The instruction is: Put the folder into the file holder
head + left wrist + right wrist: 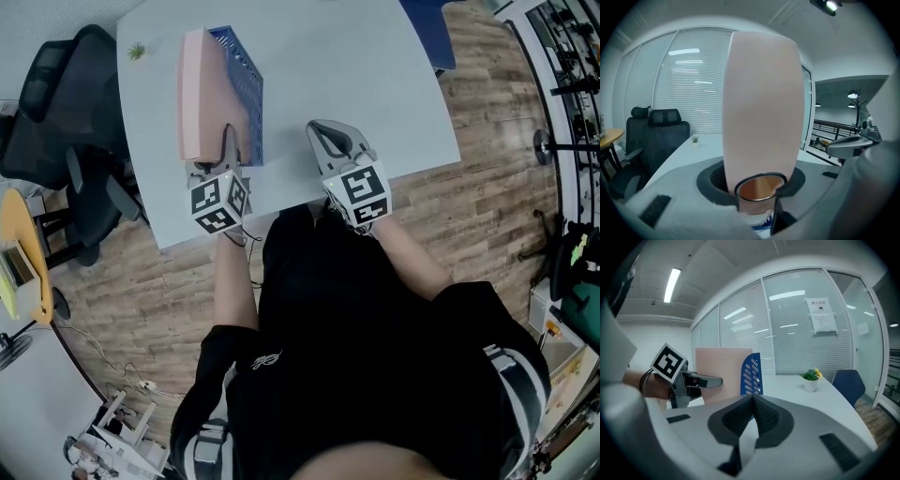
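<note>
A pink lever-arch folder (202, 94) stands upright on the white table (356, 75), close against the perforated side of the blue file holder (246, 84). My left gripper (228, 141) is shut on the folder's near spine. In the left gripper view the spine (761, 103) fills the gap between the jaws, with its ring hole just above them and a strip of blue below. Whether the folder's base sits inside the holder I cannot tell. My right gripper (323, 136) is shut and empty, low over the table to the right. Its view shows the folder (721, 371) and holder (751, 373).
A small potted plant (137, 51) stands at the table's far left corner. A black office chair (66, 103) is to the left of the table, a blue chair (427, 28) at the far right. A yellow round table (23, 253) stands lower left.
</note>
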Demonstrator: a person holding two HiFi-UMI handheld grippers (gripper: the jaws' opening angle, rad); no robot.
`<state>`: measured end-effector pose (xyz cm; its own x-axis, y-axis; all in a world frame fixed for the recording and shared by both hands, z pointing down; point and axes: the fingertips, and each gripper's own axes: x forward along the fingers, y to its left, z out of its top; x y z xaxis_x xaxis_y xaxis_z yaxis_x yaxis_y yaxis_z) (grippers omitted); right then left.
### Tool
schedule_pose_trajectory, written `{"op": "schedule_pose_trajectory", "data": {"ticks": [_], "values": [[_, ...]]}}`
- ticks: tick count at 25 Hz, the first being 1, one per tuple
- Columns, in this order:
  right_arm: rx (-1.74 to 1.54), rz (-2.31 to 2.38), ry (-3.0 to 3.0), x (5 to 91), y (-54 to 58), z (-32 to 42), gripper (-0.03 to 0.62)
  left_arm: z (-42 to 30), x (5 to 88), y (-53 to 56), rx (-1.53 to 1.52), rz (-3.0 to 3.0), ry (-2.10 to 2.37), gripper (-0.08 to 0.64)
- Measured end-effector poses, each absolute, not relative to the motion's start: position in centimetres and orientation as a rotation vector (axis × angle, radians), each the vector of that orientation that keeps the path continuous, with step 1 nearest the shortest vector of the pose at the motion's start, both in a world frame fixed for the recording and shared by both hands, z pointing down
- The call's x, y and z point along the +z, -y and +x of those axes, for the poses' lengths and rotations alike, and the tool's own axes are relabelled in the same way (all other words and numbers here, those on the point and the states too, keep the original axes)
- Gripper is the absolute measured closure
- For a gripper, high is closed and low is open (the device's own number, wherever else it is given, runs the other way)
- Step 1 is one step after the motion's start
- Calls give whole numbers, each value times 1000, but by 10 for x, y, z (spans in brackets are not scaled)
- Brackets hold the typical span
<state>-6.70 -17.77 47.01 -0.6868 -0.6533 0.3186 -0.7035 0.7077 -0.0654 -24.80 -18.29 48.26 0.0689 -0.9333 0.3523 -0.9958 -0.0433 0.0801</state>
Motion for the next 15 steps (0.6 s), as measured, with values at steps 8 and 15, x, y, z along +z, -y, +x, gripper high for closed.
{"op": "schedule_pose_trajectory", "data": {"ticks": [8, 15], "values": [[265, 1066, 2647, 469, 176, -69, 588, -249, 485, 182, 306, 2049, 1926, 379], [268, 1054, 2643, 472, 174, -69, 588, -248, 487, 180, 313, 2047, 1928, 374]]}}
